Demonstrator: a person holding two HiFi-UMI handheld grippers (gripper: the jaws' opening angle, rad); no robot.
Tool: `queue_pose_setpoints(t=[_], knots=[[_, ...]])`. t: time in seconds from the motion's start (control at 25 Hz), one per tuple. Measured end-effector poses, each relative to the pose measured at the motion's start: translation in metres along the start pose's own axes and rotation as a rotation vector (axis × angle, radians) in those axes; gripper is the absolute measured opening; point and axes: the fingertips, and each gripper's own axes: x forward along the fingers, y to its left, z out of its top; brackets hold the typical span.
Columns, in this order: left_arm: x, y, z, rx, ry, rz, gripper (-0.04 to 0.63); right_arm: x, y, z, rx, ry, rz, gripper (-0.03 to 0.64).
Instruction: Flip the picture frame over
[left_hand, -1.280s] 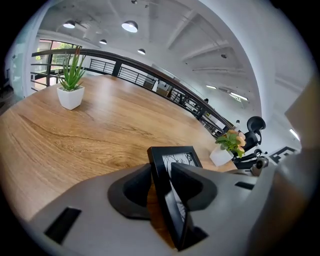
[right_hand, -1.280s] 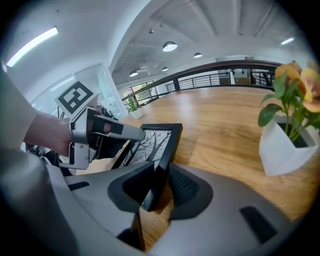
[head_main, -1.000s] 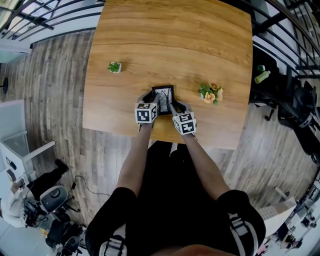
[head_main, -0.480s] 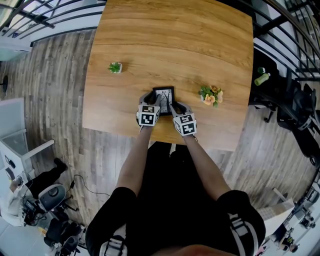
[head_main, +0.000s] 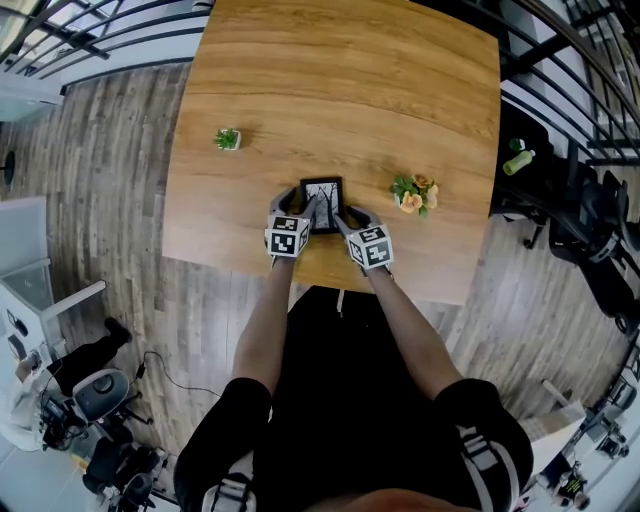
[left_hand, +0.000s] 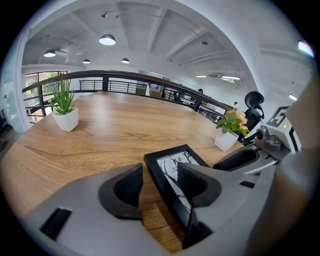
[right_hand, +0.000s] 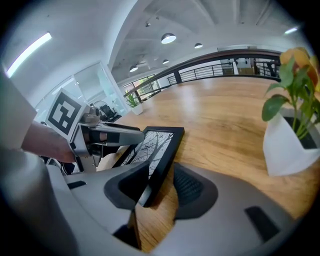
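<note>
Holding both tongs low over the wooden table (head_main: 340, 90), I have them set on the picture frame (head_main: 322, 204), which sits toward the 6 o'clock edge of the tabletop in the head view, directly in front of me. The frame is black, with a print of bare branches facing up, so it is not yet turned over. My left gripper (left_hand: 159, 175) comes at it from about 8 o'clock and my right gripper (right_hand: 159, 182) from about 4 o'clock, the two marker cubes side by side just short of the frame's near edge. In the left gripper view the jaws are spreading: the frame's long side rail runs between them, the jaw on the picture side hangs over the glass, and the outer jaw stands clear with bare wood showing between it and the rail. In the right gripper view those jaws are widening too: the frame's near corner sits between them, one jaw over the print, the other just beside the outer edge with a sliver of table between. Neither pair is pinching the frame. I cannot tell whether the frame lies fully flat. A small green plant in a white pot (head_main: 228, 138) stands well off at 10 o'clock from the frame, and a white pot of orange flowers (head_main: 414, 194) stands near at 3 o'clock.
</note>
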Motion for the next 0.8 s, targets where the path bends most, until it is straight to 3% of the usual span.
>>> queue_pose_setpoints(t=[0.24,0.4,0.6,0.8], knots=[[-0.022,-0.003,0.006,-0.021,-0.029,0.031,0.218,-0.009,0.001,0.009,-0.049,-0.018,0.025,0.139],[-0.041,-0.010,0.009,-0.008,-0.043,0.056,0.215,-0.024,0.007,0.016,-0.132,-0.042,0.036,0.025],[-0.066,-0.018,0.002,0.018,-0.040,0.125,0.097,-0.037,0.008,0.017,-0.203,-0.038,0.043,0.006],[-0.087,-0.041,-0.019,-0.010,-0.016,0.138,0.040,-0.050,0.013,0.013,-0.267,-0.032,0.059,0.006]])
